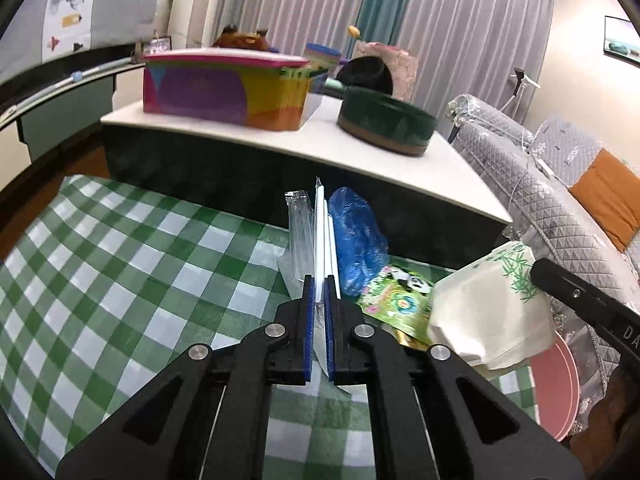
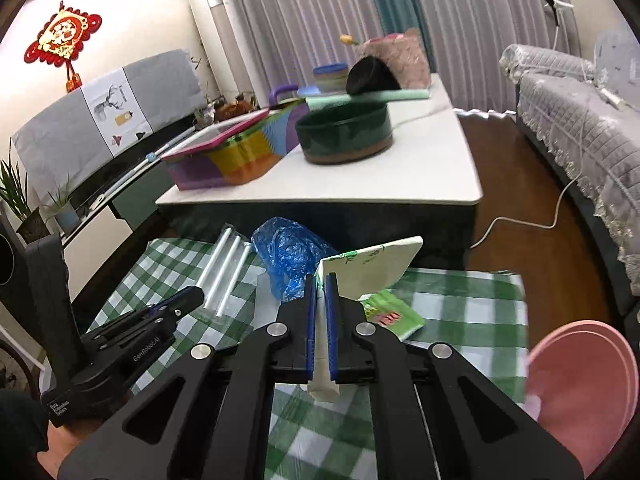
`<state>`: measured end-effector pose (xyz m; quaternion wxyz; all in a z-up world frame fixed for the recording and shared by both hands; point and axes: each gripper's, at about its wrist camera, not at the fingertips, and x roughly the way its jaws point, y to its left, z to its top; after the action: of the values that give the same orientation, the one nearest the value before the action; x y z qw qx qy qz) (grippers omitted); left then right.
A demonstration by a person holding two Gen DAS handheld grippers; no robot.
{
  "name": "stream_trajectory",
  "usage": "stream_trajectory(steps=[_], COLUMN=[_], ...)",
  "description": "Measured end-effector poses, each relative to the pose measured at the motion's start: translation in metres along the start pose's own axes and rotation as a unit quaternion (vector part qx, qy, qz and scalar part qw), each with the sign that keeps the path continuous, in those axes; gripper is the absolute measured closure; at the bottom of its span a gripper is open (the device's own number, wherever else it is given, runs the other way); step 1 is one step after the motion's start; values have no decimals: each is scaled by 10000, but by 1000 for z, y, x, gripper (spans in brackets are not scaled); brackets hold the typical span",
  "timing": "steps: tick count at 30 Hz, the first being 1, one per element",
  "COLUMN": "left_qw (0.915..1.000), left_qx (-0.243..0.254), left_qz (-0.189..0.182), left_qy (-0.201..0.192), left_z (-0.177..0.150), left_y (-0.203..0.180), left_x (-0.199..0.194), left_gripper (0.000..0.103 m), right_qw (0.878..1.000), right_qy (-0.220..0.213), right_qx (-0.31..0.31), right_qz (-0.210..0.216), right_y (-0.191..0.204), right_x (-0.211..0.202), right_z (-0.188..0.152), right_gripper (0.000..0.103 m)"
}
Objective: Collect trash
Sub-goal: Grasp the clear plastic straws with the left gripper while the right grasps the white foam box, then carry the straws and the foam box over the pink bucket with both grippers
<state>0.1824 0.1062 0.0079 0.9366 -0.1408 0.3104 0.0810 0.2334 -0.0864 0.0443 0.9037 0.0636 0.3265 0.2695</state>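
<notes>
My left gripper (image 1: 319, 289) is shut on a clear wrapper of white straws (image 1: 321, 236), held just above the green checked cloth (image 1: 120, 272). My right gripper (image 2: 319, 287) is shut on a white tissue pack with green bamboo print (image 2: 370, 266), lifted over the cloth; the pack also shows in the left wrist view (image 1: 484, 304). A crumpled blue plastic bag (image 1: 358, 236) lies beside the straws, and shows in the right wrist view (image 2: 290, 256). A green panda snack wrapper (image 1: 394, 290) lies under the pack. The left gripper body (image 2: 132, 332) is at the left.
A pink bin (image 2: 580, 392) stands at the right below the cloth's edge, also in the left wrist view (image 1: 554, 392). Behind is a white-topped low table (image 2: 440, 168) with a colourful box (image 2: 236, 152) and a dark round tin (image 2: 344, 132). A grey sofa (image 2: 580, 128) is at right.
</notes>
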Motion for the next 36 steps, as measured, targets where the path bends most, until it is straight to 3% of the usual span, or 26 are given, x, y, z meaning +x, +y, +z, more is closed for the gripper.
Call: stream_trajectory(steps=[14,22,36], left_qw=[9979,9952,9914], left_qx=[497,717,922], left_qz=[-335,-628,-920], left_qy=[-240,-221,-125], left_z=[-15,-24,-35], left_y=[-46,-75,-116], left_x=[-53,-60,-53], left_gripper=[98,98,98], right_qw=[9984,9955,9912], right_qy=[-322,-555,-631], right_qx=[76,177,321], right_qz=[-455,-745,-1123], right_y=[-26,-47,-85], right_x=[-76,-109,-131], right_z=[-12,-10,-17], right_gripper=[98,98,98])
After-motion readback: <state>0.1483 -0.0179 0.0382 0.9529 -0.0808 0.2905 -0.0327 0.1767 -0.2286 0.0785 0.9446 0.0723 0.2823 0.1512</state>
